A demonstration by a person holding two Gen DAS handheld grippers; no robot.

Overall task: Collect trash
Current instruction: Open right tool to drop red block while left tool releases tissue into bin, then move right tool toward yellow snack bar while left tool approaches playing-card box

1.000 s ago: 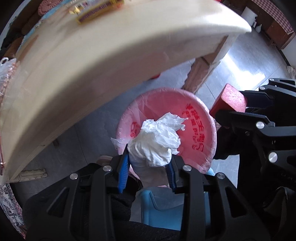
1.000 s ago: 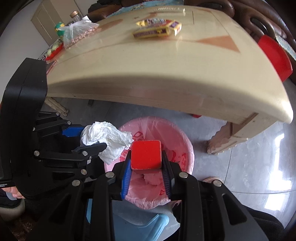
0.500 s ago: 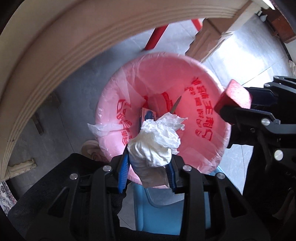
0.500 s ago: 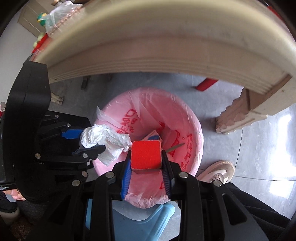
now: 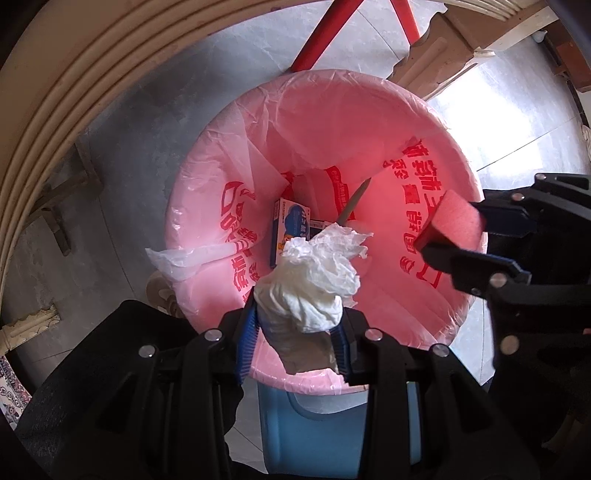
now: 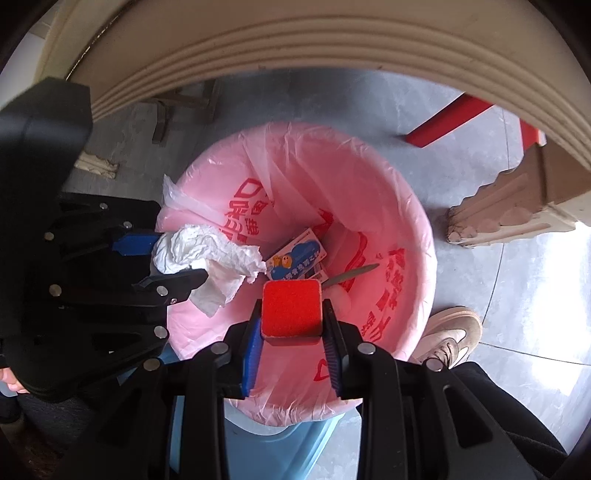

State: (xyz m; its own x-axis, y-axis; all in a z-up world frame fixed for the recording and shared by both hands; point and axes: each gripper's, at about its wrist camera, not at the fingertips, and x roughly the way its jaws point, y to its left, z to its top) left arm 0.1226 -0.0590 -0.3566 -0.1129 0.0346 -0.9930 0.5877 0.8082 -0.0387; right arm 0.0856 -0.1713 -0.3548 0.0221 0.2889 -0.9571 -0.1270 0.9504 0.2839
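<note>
Left wrist view: left gripper (image 5: 295, 328) clamps tissue wad (image 5: 314, 284) over pink-lined bin (image 5: 207, 177); right gripper (image 6: 291, 328) pinches red block (image 6: 290, 308) above same bin, near its edge.

Bench edge (image 6: 295, 40): cream, ridged, curving across the top of both views.
Bench leg (image 6: 517, 199): tan carved wood, standing on the floor at right.
Floor (image 6: 517, 280): grey glossy tiles with bright glare.
Red legs (image 5: 325, 33): slanted, red, behind the bench leg.
Shoe (image 6: 450, 332): beige, on the floor.
Blue stool (image 5: 332, 428): light blue plastic, low in frame.
</note>
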